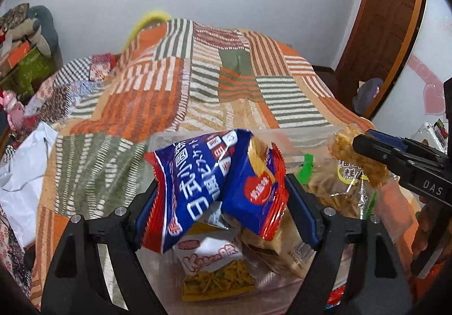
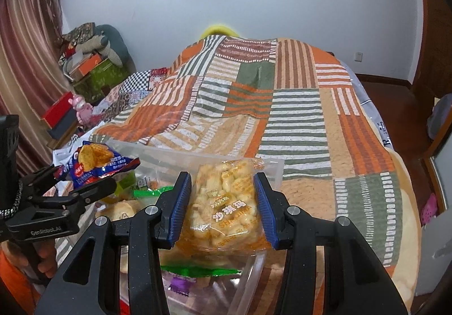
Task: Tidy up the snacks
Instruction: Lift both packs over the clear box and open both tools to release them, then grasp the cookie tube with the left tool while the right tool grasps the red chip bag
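Observation:
My left gripper (image 1: 220, 202) is shut on a blue and red snack packet (image 1: 203, 188) and holds it above a clear plastic box (image 1: 158, 139) of snacks on the bed. The packet also shows in the right wrist view (image 2: 93, 165). My right gripper (image 2: 223, 207) is shut on a clear bag of yellow wrapped candies (image 2: 226, 202) and holds it above the same clear box (image 2: 135, 151). The right gripper appears at the right of the left wrist view (image 1: 395, 156) with its bag (image 1: 353, 159).
The box holds a white and yellow "Kaaka" packet (image 1: 214, 267), green-wrapped snacks (image 2: 197, 269) and round cakes (image 2: 121, 210). A patchwork orange and green blanket (image 2: 268, 106) covers the bed. A white bag (image 1: 25, 179) lies at left. Boxes and a pink toy (image 2: 82, 108) stand by the curtain.

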The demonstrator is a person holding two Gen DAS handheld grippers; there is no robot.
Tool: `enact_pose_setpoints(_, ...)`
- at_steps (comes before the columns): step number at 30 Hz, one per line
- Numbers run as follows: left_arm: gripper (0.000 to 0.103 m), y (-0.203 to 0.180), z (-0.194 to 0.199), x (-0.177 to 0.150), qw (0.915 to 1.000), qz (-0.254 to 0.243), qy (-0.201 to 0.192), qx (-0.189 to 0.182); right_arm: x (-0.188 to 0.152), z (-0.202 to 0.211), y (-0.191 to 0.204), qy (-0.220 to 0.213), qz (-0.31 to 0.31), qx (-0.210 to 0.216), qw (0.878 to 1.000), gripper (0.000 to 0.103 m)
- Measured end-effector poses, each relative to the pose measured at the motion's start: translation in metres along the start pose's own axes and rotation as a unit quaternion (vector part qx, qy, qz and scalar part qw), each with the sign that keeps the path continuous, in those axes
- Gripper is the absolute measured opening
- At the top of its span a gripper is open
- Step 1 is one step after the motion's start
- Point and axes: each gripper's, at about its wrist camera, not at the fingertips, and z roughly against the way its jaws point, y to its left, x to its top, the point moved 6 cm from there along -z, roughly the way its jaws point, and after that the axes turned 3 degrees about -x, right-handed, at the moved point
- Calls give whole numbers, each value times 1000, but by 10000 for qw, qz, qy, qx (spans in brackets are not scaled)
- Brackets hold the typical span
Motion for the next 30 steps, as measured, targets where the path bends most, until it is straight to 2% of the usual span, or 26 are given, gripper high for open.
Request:
enact_pose_setpoints(6, 84, -1, 1, -4, 9998, 77, 158, -66, 1, 3, 0, 22, -30, -15, 10000, 44)
enact_pose_setpoints(11, 85, 1, 12, -5, 9996, 217, 137, -81, 2, 20, 4, -201, -42, 8, 9998, 65)
enact_pose_setpoints(14, 86, 2, 21, -4, 9994, 303, 92, -166, 3, 33, 9, -334, 56, -3, 9994, 66)
enact_pose_setpoints(17, 92, 0, 35, 0, 9994, 294, -113, -150, 4, 44, 12, -409, 83, 71, 9991, 67)
enact_pose_setpoints(22, 93, -2, 60, 2, 9991, 260, -298, -121, 1, 62, 17, -529, 106, 141, 9984, 67)
enact_pose_setpoints(24, 93, -3, 70, -1, 9991, 242, -342, -117, -3, 68, 19, -554, 136, 113, 9983, 70)
enact_pose_setpoints(26, 93, -4, 82, -6, 9990, 196, -395, -81, -7, 74, 21, -606, 125, 120, 9980, 77)
enact_pose_setpoints(30, 93, -5, 102, -21, 9990, 131, -425, -20, -18, 85, 26, -632, 173, 130, 9978, 78)
